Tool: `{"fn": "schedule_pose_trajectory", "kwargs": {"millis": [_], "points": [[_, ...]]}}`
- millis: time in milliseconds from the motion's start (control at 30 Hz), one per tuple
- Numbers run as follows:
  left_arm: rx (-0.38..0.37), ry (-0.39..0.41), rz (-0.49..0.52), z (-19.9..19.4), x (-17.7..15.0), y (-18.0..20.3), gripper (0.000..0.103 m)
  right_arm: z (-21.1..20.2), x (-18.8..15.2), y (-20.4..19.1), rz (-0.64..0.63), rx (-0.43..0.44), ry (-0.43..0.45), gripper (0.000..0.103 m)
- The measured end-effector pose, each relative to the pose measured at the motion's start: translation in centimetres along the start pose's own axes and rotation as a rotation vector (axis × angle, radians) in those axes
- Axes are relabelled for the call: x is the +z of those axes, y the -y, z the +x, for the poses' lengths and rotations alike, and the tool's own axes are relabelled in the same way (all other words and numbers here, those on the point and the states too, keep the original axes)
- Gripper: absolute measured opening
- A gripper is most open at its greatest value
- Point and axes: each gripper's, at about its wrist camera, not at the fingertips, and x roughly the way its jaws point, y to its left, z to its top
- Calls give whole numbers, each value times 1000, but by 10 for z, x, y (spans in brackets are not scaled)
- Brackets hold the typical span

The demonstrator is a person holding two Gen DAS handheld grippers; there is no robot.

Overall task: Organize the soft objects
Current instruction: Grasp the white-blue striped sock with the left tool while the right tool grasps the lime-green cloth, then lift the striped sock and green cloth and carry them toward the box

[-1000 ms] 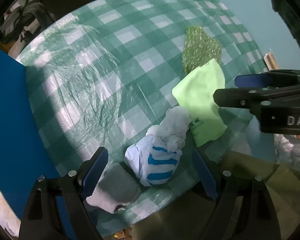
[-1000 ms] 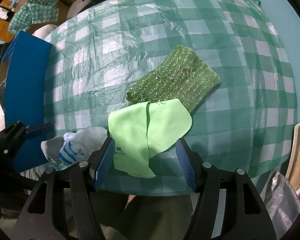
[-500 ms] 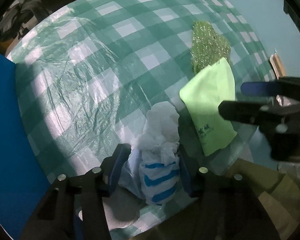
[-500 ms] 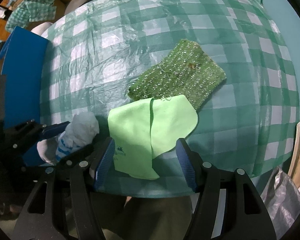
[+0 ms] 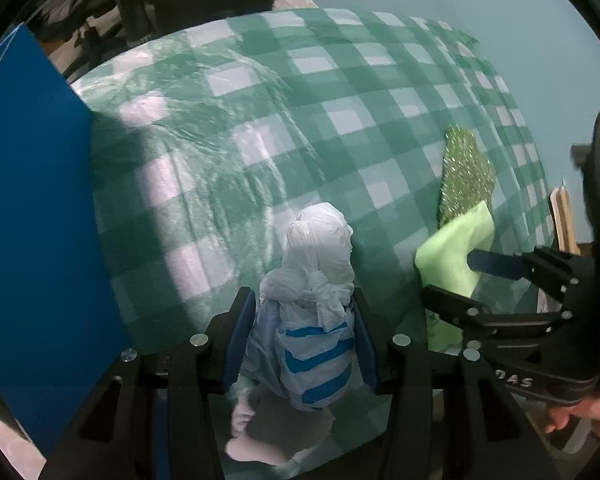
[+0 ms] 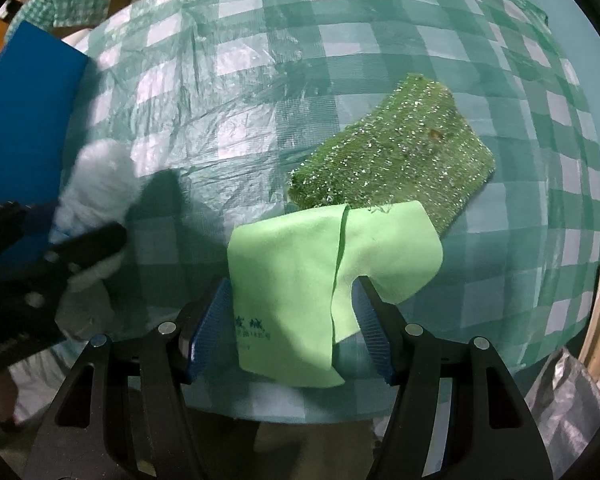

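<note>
My left gripper [image 5: 300,340] clamps the knotted white plastic bag [image 5: 314,312], lifted above the checked tablecloth [image 5: 260,120]. Its slick film may slip out. My right gripper [image 6: 292,324] straddles the light-green cloth [image 6: 300,272], jaws apart.

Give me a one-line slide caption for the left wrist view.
Left gripper clamps a white-and-blue-striped bundle above the green checkered tablecloth.

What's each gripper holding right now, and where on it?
The left gripper is shut on the white plastic bag bundle, squeezing its blue-striped lower half. The right gripper is open, straddling the light green cloth, holding nothing.
</note>
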Motion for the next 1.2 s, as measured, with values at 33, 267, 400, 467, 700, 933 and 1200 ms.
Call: {"fn": "schedule_pose_trajectory", "kwargs": {"millis": [33, 267, 400, 467, 700, 933, 1200], "points": [[0, 1, -5, -2, 3, 1, 48, 2, 1, -3, -3, -12, 2, 66], [-6, -1, -8, -8, -2, -12, 48, 7, -2, -24, -52, -104, 28, 62], [-9, -2, -4, -11, -4, -14, 48, 4, -10, -28, -63, -135, 31, 36], [-11, -3, -5, -11, -2, -12, 48, 3, -13, -26, -55, -126, 30, 17], [-23, 14, -17, -19, -5, -14, 48, -9, -22, 4, 49, 16, 57, 8], [-32, 48, -36, -36, -6, -13, 48, -30, -27, 29, 78, 92, 98, 7], [-37, 85, -48, -59, -8, -13, 48, -72, -12, 29, 47, 117, 138, 7]]}}
